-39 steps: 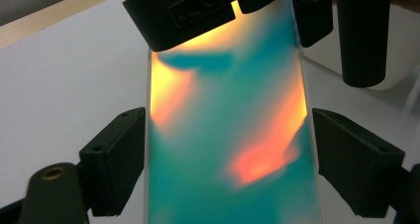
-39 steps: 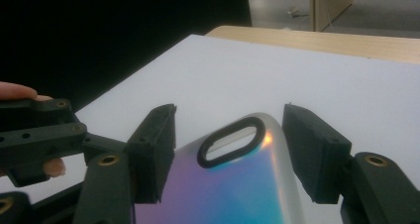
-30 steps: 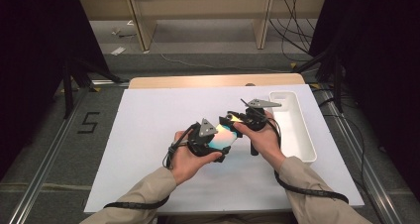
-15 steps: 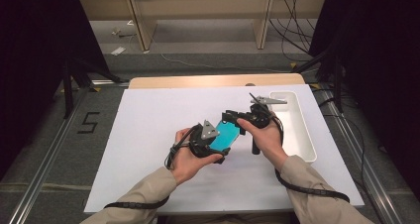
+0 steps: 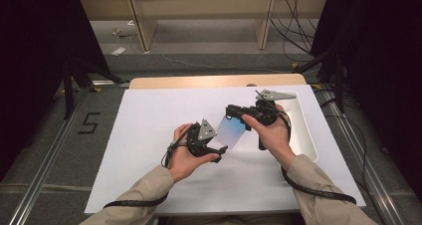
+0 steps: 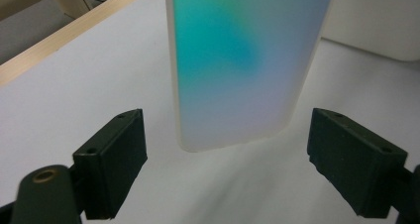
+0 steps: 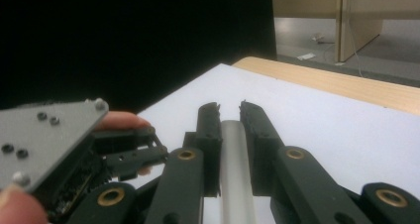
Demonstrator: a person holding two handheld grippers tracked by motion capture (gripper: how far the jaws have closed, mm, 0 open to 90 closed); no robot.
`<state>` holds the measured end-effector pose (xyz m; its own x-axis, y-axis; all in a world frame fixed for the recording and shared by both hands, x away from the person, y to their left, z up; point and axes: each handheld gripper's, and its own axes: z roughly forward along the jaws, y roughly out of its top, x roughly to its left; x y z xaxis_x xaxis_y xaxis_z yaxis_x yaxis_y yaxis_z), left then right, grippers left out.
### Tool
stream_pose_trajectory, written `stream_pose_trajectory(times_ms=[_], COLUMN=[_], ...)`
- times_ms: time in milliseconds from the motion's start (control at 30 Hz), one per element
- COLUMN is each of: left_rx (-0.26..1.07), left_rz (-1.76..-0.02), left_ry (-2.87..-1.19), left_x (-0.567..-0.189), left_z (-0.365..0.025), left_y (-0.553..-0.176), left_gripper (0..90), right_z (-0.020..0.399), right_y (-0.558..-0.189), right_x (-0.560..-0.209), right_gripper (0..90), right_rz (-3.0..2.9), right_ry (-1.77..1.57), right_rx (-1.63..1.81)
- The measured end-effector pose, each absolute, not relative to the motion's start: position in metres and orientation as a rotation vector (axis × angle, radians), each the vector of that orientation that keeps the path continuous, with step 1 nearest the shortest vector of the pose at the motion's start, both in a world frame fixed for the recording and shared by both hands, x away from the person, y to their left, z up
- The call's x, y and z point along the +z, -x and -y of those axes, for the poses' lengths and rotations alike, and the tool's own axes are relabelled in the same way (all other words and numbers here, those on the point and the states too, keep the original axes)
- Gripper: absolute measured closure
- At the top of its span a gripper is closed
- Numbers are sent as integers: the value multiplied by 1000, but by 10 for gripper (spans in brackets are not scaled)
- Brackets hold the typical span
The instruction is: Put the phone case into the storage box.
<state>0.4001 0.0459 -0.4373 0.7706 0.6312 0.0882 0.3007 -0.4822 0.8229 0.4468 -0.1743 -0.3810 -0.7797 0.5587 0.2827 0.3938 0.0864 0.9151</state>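
Right claw point(image 5: 233, 116) — jaws just closed, pads pressing the edge of a thin iridescent card point(image 5: 230, 130) — holds it above the counter point(image 5: 149, 115), left of the white tray point(image 5: 303, 140). Left claw point(image 6: 242, 154) gapes wide — the card's lower end hangs between its jaws, untouched.

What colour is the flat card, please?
Teal fading to pale lilac, the card shows best in the left gripper view.

The phone case point(image 6: 242, 65) looks like smooth, frosted plastic with an iridescent sheen, above a matt white paper-like tabletop point(image 5: 149, 115) edged in pale wood beyond it.
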Motion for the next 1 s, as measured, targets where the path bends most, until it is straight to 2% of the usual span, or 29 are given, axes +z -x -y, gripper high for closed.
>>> stream_pose_trajectory(times_ms=[467, 1000], left_rx=[447, 420], left_rz=[-669, -642], left_ry=[-2063, -2061], left_x=[-440, -443], left_z=[-50, -51], left_y=[-402, -405], left_gripper=[156, 195], right_z=[170, 178], right_y=[-443, -445], right_x=[-373, -370], right_gripper=[799, 799], right_rz=[-2401, -2454], right_ry=[-621, -580], right_rx=[1586, 1566])
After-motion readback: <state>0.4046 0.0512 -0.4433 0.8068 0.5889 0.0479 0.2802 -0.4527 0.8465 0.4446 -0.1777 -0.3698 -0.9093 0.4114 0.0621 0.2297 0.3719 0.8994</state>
